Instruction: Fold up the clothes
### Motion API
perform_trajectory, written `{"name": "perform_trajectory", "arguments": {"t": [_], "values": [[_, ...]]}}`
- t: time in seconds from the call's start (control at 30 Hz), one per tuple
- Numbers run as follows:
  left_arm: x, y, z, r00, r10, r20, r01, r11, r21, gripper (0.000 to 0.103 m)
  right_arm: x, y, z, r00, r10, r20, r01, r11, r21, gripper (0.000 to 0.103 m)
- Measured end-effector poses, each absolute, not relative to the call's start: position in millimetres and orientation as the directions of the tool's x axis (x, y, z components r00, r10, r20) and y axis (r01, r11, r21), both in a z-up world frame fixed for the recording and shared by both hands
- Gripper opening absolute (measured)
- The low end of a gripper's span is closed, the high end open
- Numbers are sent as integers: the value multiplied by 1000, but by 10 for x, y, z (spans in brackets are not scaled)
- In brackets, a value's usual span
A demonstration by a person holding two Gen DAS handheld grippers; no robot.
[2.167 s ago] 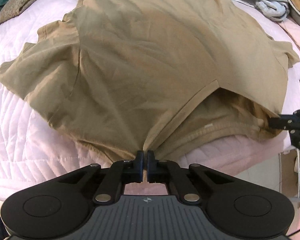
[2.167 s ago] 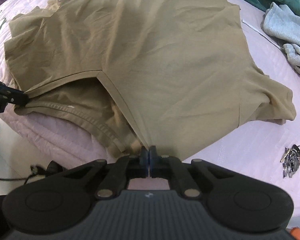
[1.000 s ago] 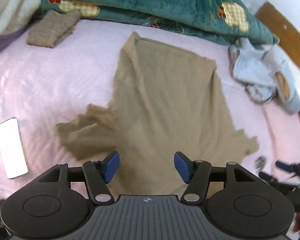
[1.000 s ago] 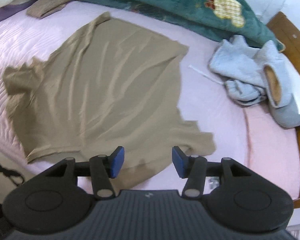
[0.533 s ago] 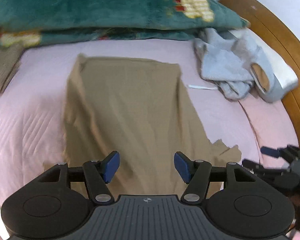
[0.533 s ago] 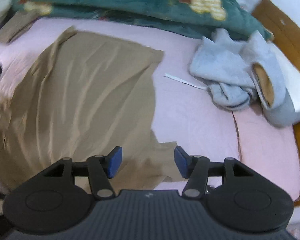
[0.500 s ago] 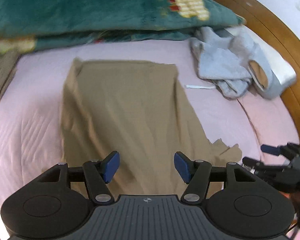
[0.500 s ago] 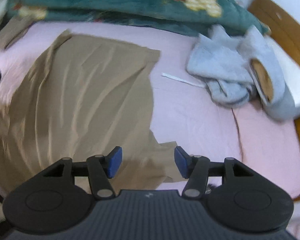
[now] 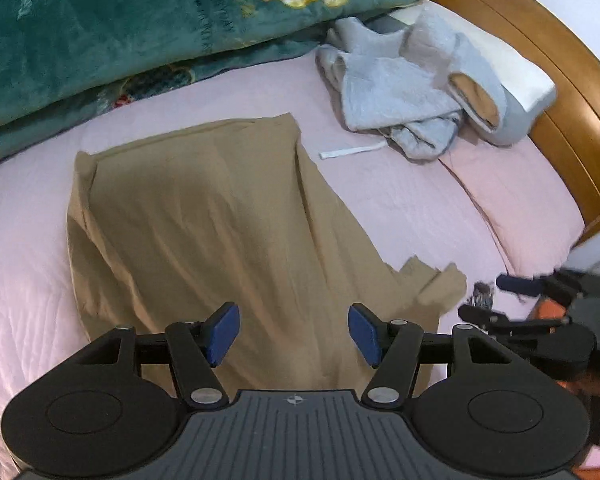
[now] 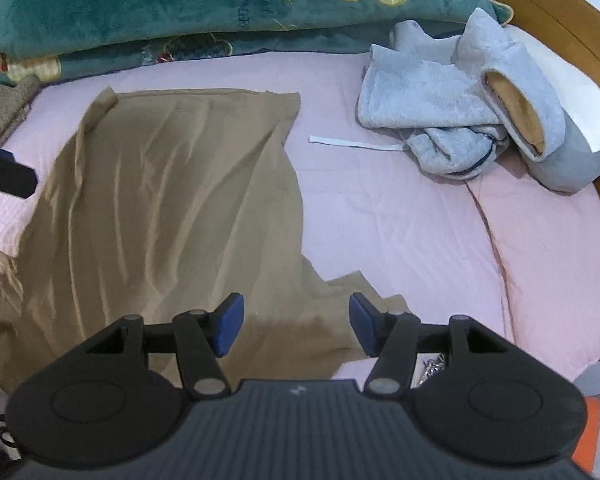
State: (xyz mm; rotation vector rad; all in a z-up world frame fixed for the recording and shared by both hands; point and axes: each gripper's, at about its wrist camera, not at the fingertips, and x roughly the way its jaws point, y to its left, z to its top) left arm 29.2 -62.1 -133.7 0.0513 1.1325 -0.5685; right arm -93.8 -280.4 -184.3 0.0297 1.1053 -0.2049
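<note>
My left hand-held gripper (image 9: 293, 334) hangs over the near end of the tan shirt (image 9: 204, 220), its blue pads apart with nothing between them. My right hand-held gripper (image 10: 296, 323) is likewise spread and empty above the shirt's near right sleeve. The shirt lies flat on the pink bed (image 10: 400, 220), left of a grey hoodie (image 10: 452, 108), with a green blanket (image 10: 180, 4) beyond.

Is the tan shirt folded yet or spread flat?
Spread flat: the tan shirt lies open on the pink bedspread, one sleeve sticking out, neither gripper holding it.
</note>
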Motion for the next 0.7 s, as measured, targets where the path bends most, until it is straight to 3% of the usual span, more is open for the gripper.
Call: {"name": "perform_trajectory", "arguments": {"t": [0.23, 0.7], "values": [[165, -393, -1309, 300, -388, -872, 400, 881, -255, 62, -888, -2649, -1781, 434, -158, -887, 152, 983, -101, 58], [-926, 718, -1595, 265, -387, -883, 255, 911, -323, 62, -1324, -2152, -1787, 345, -237, -908, 59, 971, -231, 59]]}}
